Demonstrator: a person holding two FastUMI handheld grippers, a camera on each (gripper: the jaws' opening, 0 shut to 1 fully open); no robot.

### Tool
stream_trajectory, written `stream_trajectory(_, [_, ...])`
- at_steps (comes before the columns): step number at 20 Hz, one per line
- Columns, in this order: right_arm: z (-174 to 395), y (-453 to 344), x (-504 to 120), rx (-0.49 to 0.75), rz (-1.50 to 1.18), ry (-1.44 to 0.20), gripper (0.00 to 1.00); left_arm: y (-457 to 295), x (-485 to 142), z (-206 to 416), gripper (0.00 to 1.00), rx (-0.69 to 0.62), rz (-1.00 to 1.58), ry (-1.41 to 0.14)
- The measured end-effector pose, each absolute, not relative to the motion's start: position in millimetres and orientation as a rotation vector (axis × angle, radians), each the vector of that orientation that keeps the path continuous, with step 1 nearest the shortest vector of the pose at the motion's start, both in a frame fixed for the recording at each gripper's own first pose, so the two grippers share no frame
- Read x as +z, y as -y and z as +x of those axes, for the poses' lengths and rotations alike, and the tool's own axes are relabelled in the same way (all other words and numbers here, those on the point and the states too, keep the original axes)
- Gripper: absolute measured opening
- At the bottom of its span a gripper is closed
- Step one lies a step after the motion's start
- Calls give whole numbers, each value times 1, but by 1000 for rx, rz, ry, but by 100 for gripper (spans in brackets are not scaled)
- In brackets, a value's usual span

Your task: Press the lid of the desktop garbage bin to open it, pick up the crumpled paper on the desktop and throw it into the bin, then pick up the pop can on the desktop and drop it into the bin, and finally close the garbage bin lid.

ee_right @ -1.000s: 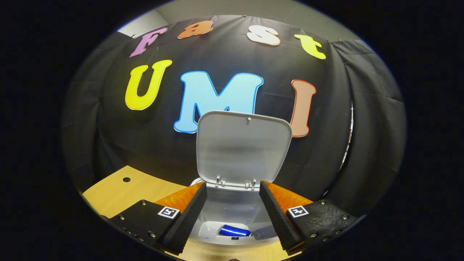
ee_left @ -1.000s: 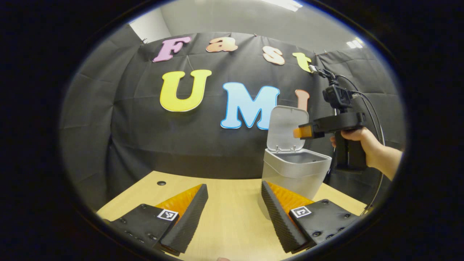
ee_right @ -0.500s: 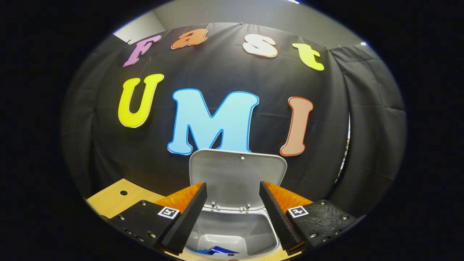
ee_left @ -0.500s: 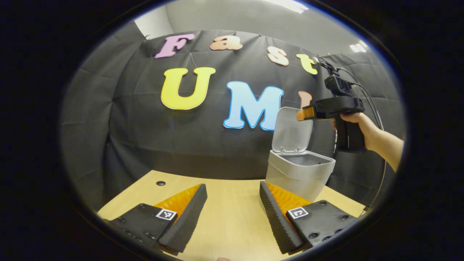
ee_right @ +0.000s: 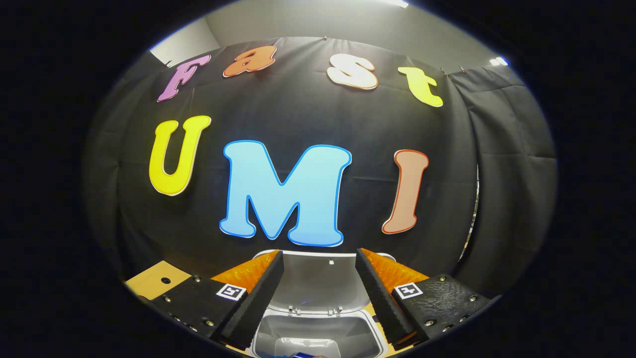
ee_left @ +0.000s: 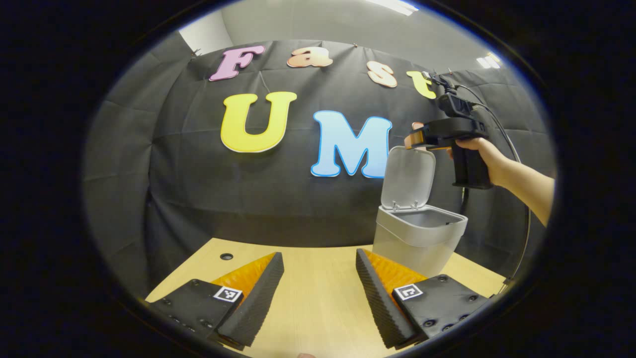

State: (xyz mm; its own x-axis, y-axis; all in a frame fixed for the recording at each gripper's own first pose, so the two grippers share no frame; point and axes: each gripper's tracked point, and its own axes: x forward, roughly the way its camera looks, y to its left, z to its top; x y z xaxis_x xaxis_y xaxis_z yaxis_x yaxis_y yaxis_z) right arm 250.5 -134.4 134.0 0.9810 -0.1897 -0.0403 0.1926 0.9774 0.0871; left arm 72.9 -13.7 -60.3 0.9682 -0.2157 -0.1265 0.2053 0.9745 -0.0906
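Step in hand: closing the lid (ee_left: 408,175), judging by the blue pop can (ee_right: 303,355) already lying inside the garbage bin (ee_left: 420,237).
Bin: stands at the far right edge of the desktop (ee_left: 308,293), lid upright on its rear hinge.
Right gripper (ee_right: 319,298): fingers spread wide, holding nothing; in the left gripper view it sits just above the lid's top edge (ee_left: 416,139).
Left gripper (ee_left: 318,293): fingers wide apart, empty, low over the near edge of the desktop, well apart from the bin.
Doing it well: bring a fingertip over and behind the lid's top edge, then push it forward and down along the hinge arc until it latches; press near the middle so the light bin does not tip or slide.
Change: a second ago the right gripper was level with the lid's face; it has since risen to the lid's top, and the bin's opening has dropped lower in the right gripper view.
Crumpled paper: cannot tell where it lies.
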Motion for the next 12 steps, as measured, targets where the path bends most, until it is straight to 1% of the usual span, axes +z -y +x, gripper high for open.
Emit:
stream_trajectory(4, [270,135,143,-175,154,-32,93,15,-65,80,95,-210,-84,-142])
stream_trajectory(8, [280,139,152,-175,150,-22,93,19,-67,83,95,-202,-102,-149])
stream_trajectory(12, [287,137,145,-160,144,-57,93,22,-63,84,96,-195,-104,-138])
